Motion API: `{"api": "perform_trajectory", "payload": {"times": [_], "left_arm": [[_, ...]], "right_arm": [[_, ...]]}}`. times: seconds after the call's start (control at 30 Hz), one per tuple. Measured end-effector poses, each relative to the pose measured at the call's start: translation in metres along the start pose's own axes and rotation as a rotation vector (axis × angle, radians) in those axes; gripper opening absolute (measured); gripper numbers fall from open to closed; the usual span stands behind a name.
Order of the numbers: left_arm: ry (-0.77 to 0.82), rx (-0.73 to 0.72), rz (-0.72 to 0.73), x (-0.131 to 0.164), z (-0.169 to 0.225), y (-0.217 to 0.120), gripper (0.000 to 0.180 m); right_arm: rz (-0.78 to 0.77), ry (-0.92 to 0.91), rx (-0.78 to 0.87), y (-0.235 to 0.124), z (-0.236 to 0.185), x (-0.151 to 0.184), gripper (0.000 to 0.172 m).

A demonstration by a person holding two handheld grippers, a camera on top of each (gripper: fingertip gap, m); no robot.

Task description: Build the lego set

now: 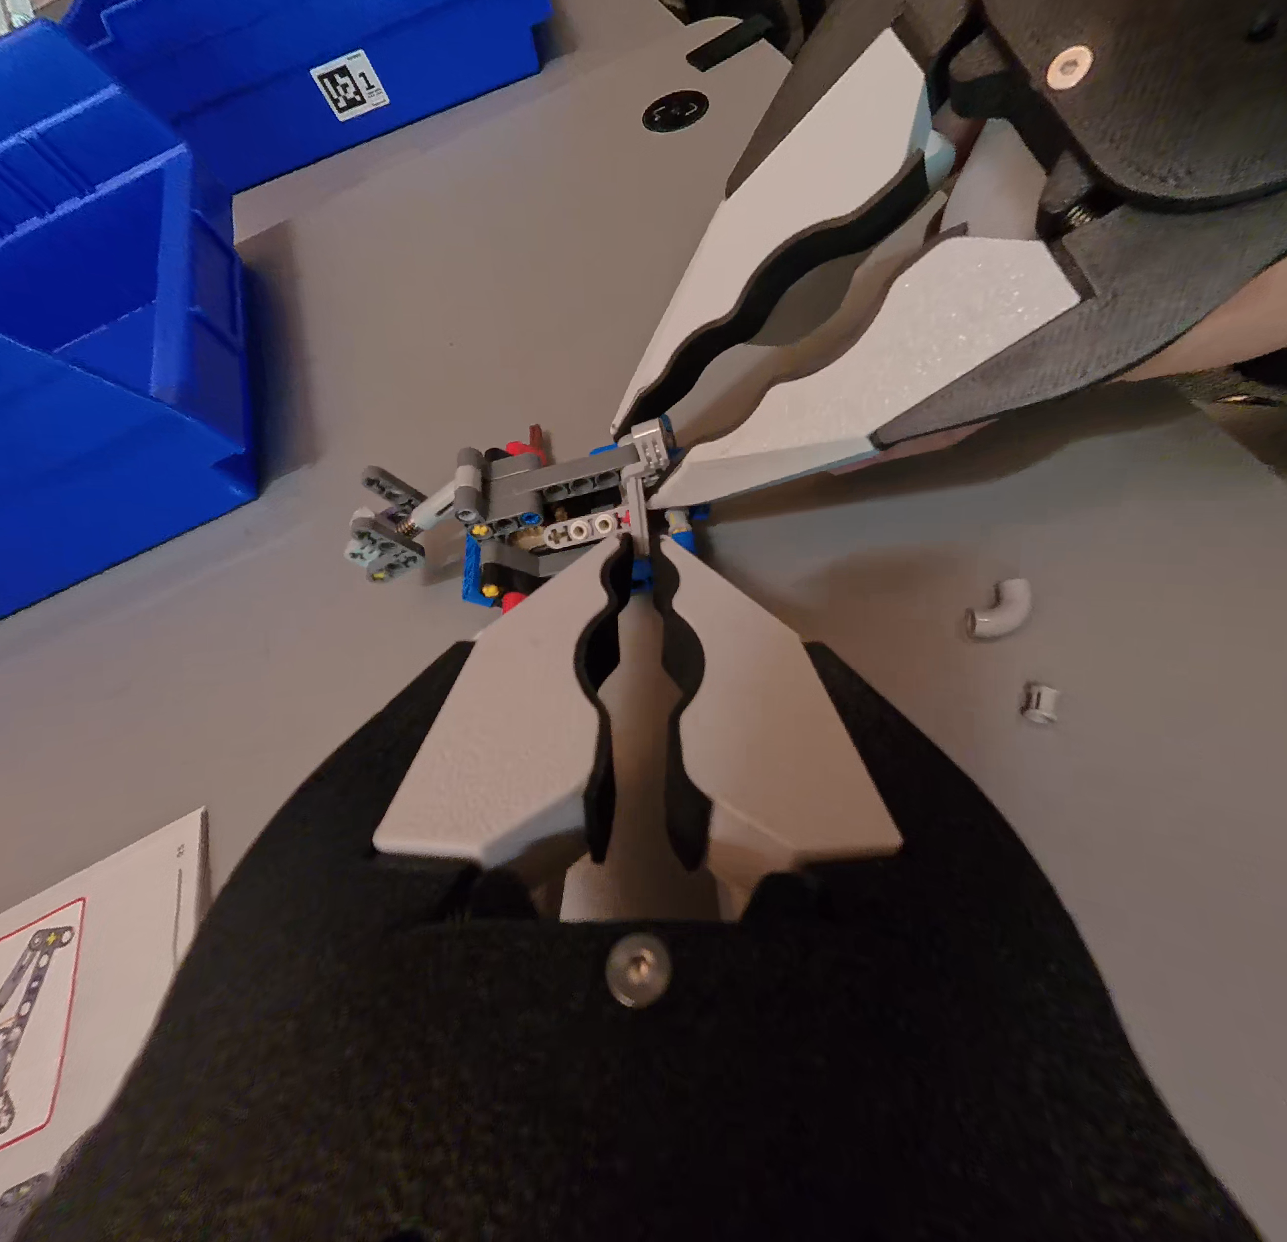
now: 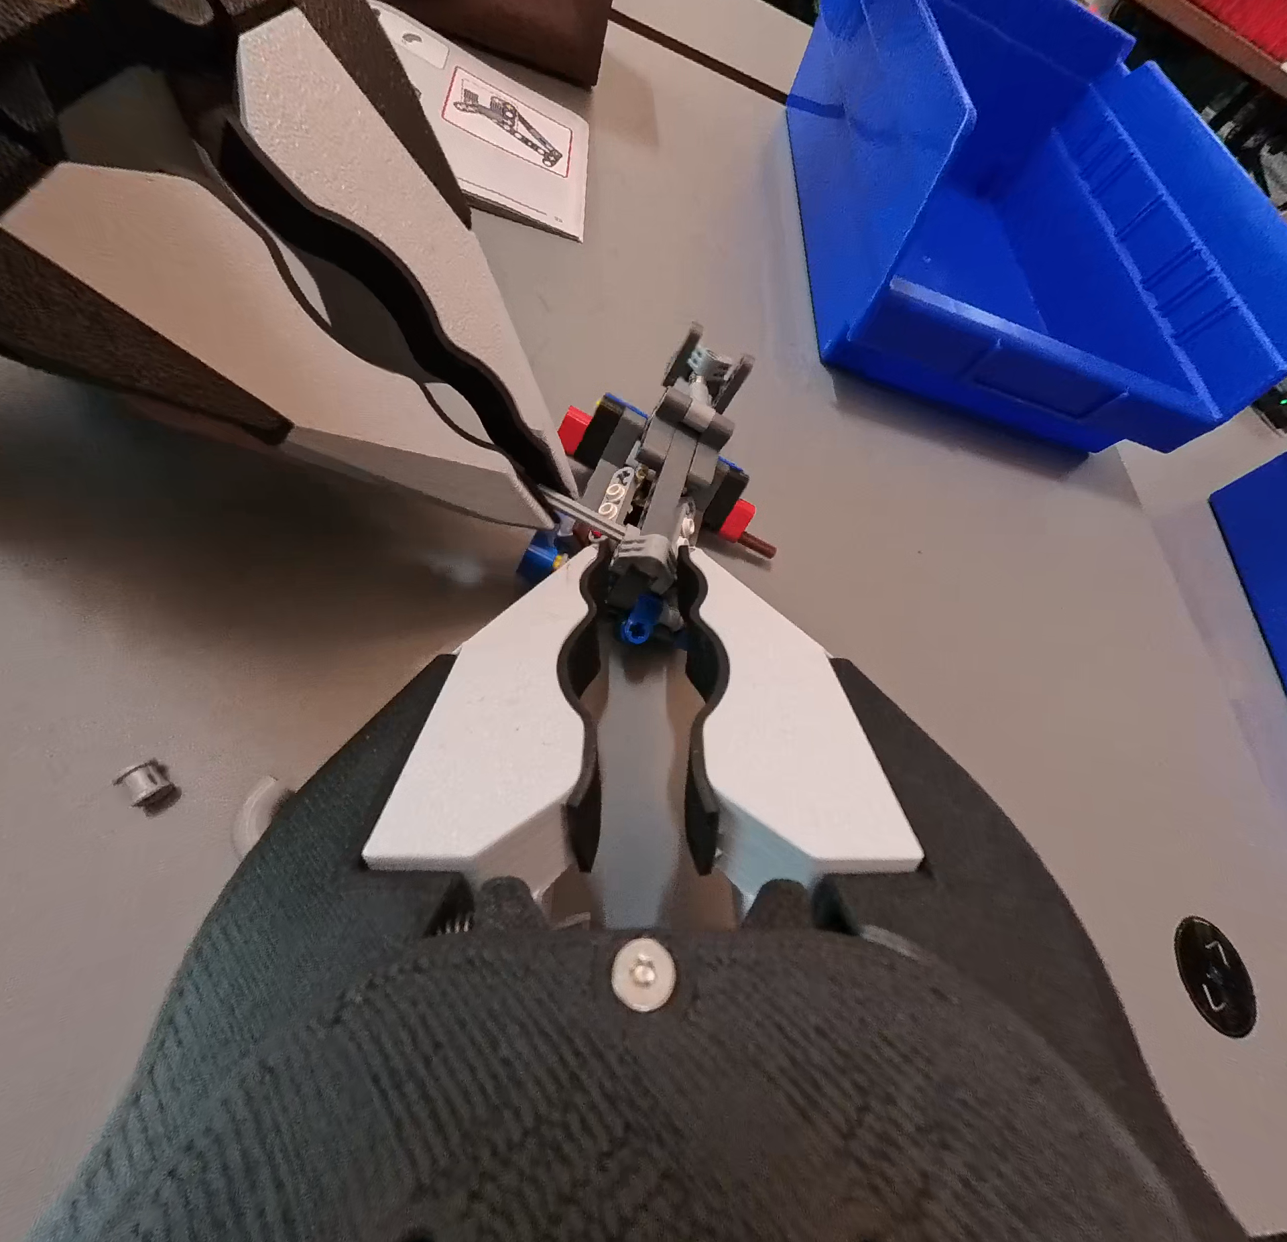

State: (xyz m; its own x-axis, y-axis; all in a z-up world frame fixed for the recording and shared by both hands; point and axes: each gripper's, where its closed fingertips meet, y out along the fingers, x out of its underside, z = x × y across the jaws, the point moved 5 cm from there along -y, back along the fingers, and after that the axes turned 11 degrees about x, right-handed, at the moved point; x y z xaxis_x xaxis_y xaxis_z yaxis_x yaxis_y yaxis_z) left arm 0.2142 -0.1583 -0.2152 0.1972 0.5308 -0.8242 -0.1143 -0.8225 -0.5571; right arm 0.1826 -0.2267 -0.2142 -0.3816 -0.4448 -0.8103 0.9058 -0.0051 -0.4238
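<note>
A small brick model [image 1: 529,505] of grey beams with blue, black and red parts lies on the grey table [image 1: 905,860]. My left gripper [image 1: 637,550] is shut on a thin grey axle [image 1: 637,505] that stands across the model's near end. In the right wrist view the left gripper [image 2: 557,505] comes in from the upper left, pinching that axle [image 2: 585,516]. My right gripper [image 2: 637,568] is shut on the model [image 2: 682,456] at its grey connector end. In the left wrist view the right gripper [image 1: 654,456] reaches in from the upper right.
Blue bins [image 1: 139,303] stand to the left of the model; they also show in the right wrist view [image 2: 1044,233]. An instruction booklet [image 1: 104,965] lies near the left gripper. A grey elbow piece [image 1: 996,610] and a small grey bush [image 1: 1040,702] lie loose on the table. Between my left fingertips and the grey elbow piece [image 1: 996,610] there is roughly 9 centimeters.
</note>
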Motion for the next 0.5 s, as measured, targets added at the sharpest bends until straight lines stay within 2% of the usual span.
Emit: {"api": "perform_trajectory", "payload": {"times": [0.23,0.5], "left_arm": [[0.178,-0.119,-0.066,-0.0011,0.0007,0.0008,0.0],[0.32,-0.205,-0.106,-0.0031,0.0042,0.0026,0.001]], "right_arm": [[-0.009,0.085,-0.035,-0.0055,0.0026,0.0014,0.015],[-0.026,0.093,-0.034,-0.0049,0.0034,0.0032,0.015]]}}
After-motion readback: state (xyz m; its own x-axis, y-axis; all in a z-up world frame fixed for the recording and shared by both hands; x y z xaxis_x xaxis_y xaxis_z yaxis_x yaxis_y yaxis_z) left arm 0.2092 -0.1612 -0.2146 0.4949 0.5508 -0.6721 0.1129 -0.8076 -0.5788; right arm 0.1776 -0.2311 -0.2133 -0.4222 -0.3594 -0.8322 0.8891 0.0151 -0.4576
